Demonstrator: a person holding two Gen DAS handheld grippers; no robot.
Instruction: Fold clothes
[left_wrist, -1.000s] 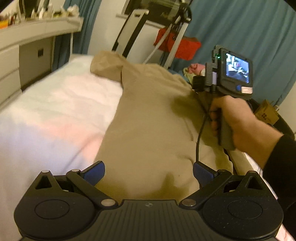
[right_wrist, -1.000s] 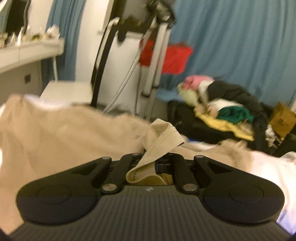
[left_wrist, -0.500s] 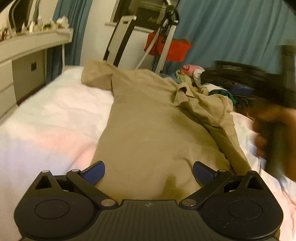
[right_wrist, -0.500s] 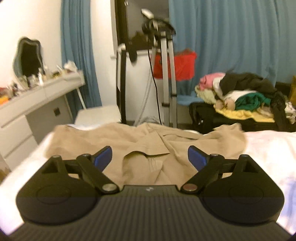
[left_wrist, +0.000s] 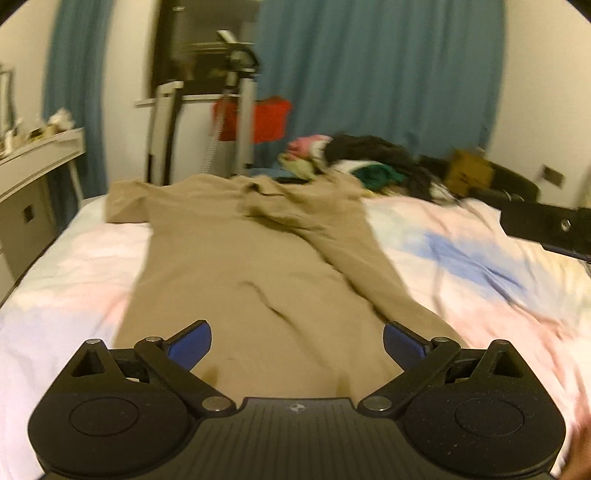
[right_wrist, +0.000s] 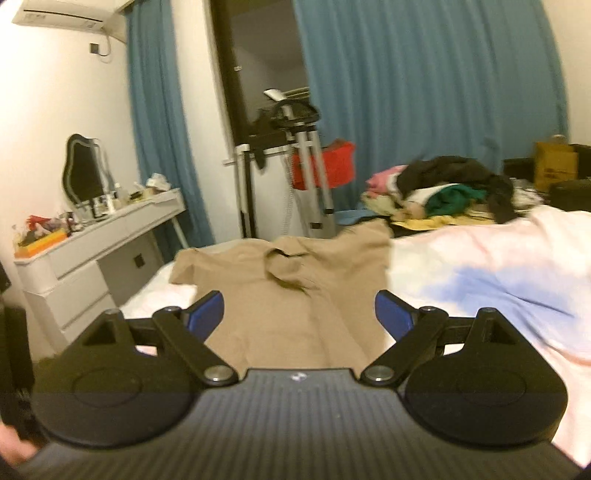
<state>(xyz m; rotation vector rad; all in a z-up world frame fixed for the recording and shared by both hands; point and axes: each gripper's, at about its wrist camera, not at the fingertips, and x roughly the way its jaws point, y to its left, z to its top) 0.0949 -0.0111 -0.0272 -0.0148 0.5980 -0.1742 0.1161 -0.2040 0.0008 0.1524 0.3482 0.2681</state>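
Your left gripper (left_wrist: 297, 341) and right gripper (right_wrist: 299, 314) both gape wide, holding nothing. The tan shirt (left_wrist: 240, 266) lies flat mid-frame on the bed (left_wrist: 480, 266), one sleeve folded inward.

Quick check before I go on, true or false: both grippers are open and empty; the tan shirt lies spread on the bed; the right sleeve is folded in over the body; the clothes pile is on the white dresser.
1. Left gripper and right gripper open, empty: true.
2. Tan shirt spread on the bed: true.
3. Left gripper clamps the hem: false, its jaws stand apart, gripping nothing.
4. Clothes pile on the white dresser: false, it lies beyond the bed's far end.
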